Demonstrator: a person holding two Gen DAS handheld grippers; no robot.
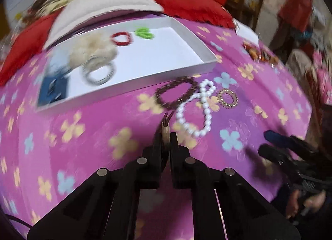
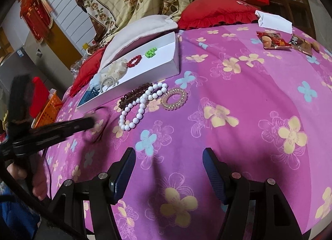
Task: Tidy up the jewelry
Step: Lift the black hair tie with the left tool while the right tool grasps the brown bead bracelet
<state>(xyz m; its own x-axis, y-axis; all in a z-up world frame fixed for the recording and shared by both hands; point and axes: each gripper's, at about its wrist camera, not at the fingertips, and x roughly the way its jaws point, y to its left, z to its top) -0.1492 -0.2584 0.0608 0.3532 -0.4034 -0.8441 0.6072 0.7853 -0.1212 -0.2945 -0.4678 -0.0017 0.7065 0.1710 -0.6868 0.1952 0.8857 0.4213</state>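
My left gripper [image 1: 167, 131] is shut on a thin dark hair band [image 1: 168, 116] whose strands stick out of its tips, just above the pink floral bedspread. In the right wrist view it is a blurred dark loop [image 2: 100, 123]. Ahead lie a brown bead bracelet [image 1: 174, 92], a white pearl bracelet [image 1: 197, 111] and a gold spiral hair tie [image 1: 227, 98]. The white box [image 1: 207, 61] behind them holds a red bracelet [image 1: 121, 38], green beads [image 1: 144, 32], a cream scrunchie [image 1: 93, 50], a silver bangle [image 1: 98, 73] and a blue clip [image 1: 54, 90]. My right gripper [image 2: 169, 152] hovers open over bare bedspread.
Snack packets [image 2: 276, 40] and a white paper bag [image 2: 274, 21] lie at the far right. A red pillow [image 2: 215, 11] and a cream pillow [image 2: 141, 30] sit behind the box. An orange basket [image 2: 48, 109] stands off the bed's left edge.
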